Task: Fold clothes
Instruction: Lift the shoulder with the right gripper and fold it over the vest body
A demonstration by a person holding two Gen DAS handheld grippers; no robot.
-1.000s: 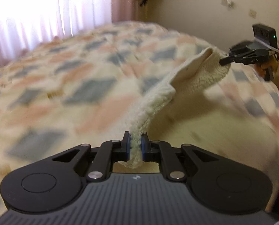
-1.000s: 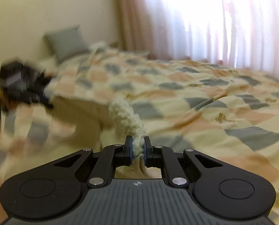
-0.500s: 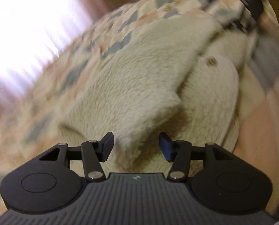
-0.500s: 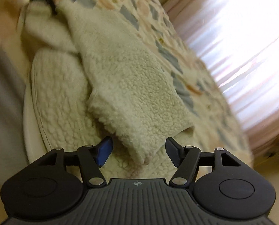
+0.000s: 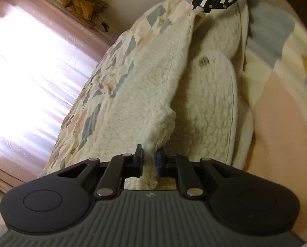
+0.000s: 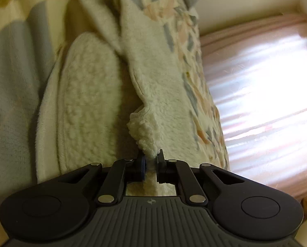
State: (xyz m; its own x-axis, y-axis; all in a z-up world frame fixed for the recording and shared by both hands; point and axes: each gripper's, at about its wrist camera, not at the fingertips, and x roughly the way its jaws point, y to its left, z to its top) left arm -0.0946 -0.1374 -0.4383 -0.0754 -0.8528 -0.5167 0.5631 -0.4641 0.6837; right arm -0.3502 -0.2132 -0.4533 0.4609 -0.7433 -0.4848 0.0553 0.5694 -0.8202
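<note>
Both grippers — left (image 5: 149,160), right (image 6: 151,162) — pinch opposite ends of a fleece garment's (image 5: 145,94) folded edge, jaws pressed on the cloth, stretching it taut over the quilted bed (image 5: 277,94) — apparently to square the fold.

Fleece garment (image 5: 153,86) heaped between tools, patchwork quilt (image 5: 277,103) bare beside it
</note>
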